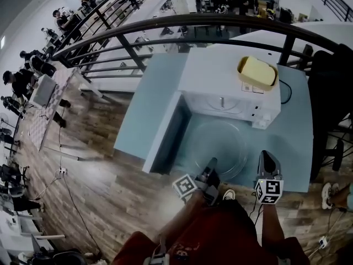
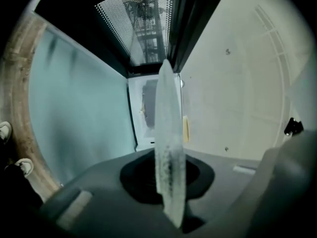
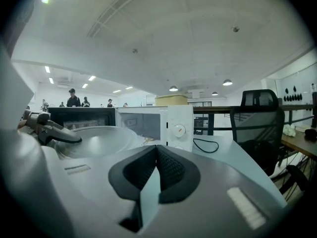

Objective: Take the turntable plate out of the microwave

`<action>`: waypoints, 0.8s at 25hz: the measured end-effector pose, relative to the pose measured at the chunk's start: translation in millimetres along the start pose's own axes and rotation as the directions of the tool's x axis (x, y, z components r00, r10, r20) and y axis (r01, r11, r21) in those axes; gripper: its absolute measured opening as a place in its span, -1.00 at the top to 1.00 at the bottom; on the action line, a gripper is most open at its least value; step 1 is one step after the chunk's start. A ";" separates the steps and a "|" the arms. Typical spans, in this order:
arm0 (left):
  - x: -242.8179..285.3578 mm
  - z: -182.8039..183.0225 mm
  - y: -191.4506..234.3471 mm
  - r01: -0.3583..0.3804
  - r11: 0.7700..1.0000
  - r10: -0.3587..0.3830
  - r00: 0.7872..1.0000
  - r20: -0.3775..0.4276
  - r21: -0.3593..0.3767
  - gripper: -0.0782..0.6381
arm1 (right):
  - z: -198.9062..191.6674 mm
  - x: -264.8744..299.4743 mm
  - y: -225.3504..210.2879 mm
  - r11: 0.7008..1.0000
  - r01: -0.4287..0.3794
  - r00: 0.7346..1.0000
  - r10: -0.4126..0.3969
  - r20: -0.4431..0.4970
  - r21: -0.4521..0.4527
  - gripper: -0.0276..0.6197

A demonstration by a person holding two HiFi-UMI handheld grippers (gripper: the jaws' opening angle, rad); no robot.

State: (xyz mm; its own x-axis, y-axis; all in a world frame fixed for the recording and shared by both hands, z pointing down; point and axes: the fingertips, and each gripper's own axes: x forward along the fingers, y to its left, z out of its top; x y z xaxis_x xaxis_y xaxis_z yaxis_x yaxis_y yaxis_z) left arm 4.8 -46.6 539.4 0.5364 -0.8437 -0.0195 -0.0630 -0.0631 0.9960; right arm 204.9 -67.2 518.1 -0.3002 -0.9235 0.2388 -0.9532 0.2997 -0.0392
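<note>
Left tongs (image 2: 169,182) pinching turntable plate (image 2: 167,118), right tongs (image 3: 155,175) beside

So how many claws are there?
2. The left claw pinches the near rim of the glass plate in front of the microwave. The right claw is shut and empty, just right of the plate. None looks hidden.

Yellow tub (image 1: 257,70), black cable (image 3: 205,145), office chair (image 3: 260,120), railing (image 1: 182,21).
</note>
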 end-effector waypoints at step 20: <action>-17.7 22.7 -67.9 0.070 0.997 -0.071 0.996 -0.045 -0.017 0.72 | 74.4 -32.8 40.3 0.998 0.068 0.994 -0.069 0.080 0.014 0.91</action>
State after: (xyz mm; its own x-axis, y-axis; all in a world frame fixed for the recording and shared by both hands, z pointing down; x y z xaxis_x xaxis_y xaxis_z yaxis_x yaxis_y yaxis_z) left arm -19.5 -39.5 470.1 0.5768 -0.8123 -0.0859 -0.0113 -0.1131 0.9935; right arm 173.7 -42.7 436.5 -0.2352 -0.9583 0.1625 -0.9719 0.2324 -0.0365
